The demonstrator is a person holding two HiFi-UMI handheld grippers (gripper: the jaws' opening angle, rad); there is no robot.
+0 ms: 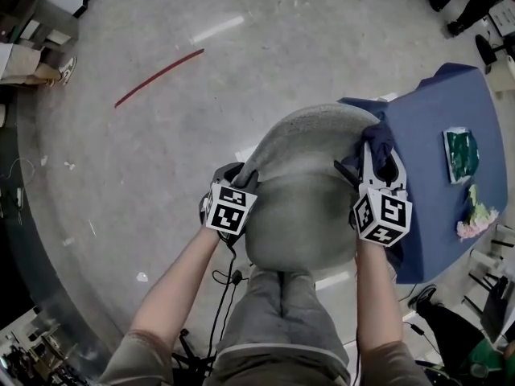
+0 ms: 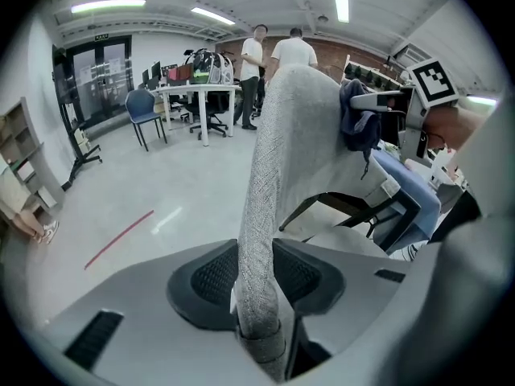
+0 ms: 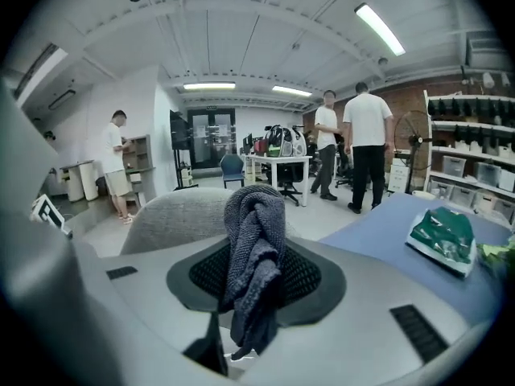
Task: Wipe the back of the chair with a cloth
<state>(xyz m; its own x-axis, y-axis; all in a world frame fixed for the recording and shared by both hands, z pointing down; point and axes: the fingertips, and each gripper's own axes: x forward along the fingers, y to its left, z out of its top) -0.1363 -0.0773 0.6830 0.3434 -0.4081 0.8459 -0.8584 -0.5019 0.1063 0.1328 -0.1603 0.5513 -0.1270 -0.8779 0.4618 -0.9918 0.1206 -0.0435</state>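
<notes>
The grey fabric chair back [image 1: 310, 147] stands right in front of me, seen from above. My left gripper [image 1: 241, 177] is at its left edge, and in the left gripper view that edge [image 2: 265, 215] runs up between the pads, which press on it from both sides [image 2: 257, 284]. My right gripper [image 1: 380, 161] is at the top right corner of the chair back, shut on a dark blue knitted cloth [image 1: 378, 141]. In the right gripper view the cloth [image 3: 253, 244] hangs bunched from the jaws, with the chair back [image 3: 181, 215] just behind it to the left.
A blue-covered table [image 1: 434, 127] stands close on the right with a green packet [image 1: 461, 153] on it. A red strip [image 1: 158, 77] lies on the concrete floor ahead. People [image 3: 366, 143] stand far off by desks and office chairs [image 2: 201, 99]. Cables [image 1: 229, 284] trail by my legs.
</notes>
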